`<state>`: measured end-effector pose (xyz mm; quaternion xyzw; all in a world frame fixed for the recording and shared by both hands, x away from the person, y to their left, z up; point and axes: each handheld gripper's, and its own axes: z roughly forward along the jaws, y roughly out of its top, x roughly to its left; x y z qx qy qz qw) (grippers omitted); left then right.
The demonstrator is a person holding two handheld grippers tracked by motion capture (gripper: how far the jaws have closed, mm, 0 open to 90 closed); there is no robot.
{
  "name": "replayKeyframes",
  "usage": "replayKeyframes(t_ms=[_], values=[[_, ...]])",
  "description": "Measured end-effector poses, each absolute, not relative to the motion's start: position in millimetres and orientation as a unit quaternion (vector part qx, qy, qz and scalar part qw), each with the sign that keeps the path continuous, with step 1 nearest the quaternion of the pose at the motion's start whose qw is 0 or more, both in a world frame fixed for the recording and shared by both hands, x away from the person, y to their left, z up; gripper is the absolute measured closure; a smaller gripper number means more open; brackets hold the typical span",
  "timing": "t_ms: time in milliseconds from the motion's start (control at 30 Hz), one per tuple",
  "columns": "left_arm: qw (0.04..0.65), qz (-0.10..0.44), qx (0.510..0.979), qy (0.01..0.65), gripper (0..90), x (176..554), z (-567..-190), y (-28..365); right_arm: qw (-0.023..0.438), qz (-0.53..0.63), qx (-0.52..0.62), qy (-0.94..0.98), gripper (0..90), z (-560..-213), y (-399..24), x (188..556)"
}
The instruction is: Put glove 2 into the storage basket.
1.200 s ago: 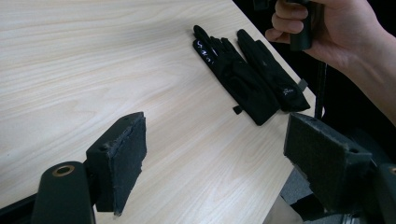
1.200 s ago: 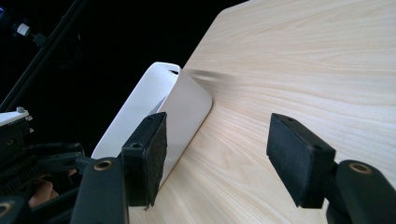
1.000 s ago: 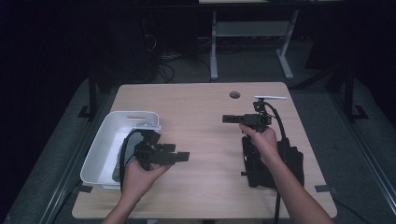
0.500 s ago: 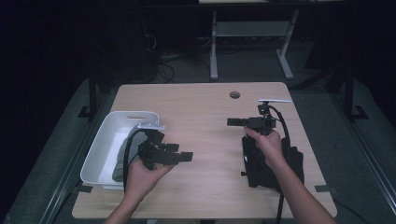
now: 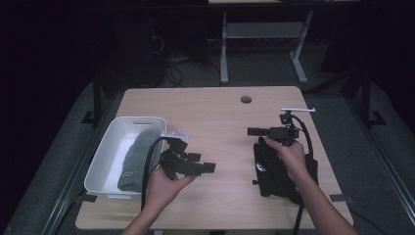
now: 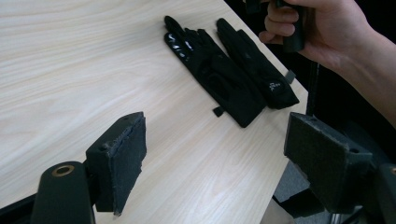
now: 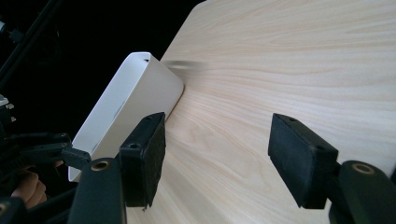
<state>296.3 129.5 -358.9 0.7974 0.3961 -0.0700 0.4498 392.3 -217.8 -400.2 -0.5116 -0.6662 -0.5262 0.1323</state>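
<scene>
- We've got a light wooden table (image 5: 215, 122) taking up most of the high view, with the person's forearms coming in from the near edge.
- On the left side sits a white bin (image 5: 105, 156), and there's a grey cloth (image 5: 137, 159) lying inside it along its length. From the right gripper view we see the bin's outer wall (image 7: 135, 93) off to the left of the jaws.
- The black gloves (image 5: 274, 169) lie flat on the right part of the table, near its right edge, side by side and touching, fingers pointing away from the person. In the left gripper view they (image 6: 224, 70) sit past the jaws, up and between them, well clear of the pads.
- The right gripper (image 5: 257, 131) hovers just over the far end of the gloves, pointing left across the table. Its jaws are spread wide with nothing but bare wood between them (image 7: 215, 158).
- The left gripper (image 5: 208, 167) is held just right of the bin, aimed toward the gloves but well apart from them. Jaws spread wide too, nothing pinched (image 6: 215, 163).
- Smallest bit: a round hole (image 5: 245, 99) in the tabletop near the far edge.
</scene>
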Motion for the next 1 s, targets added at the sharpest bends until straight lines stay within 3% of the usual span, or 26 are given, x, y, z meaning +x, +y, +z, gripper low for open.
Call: replayKeyframes(t_ms=[1000], values=[[0.429,-0.099,0.825,0.355,20.5,293,-390,56,0.083,-0.489,-0.545,-0.676,35.4,-420,-301,356]])
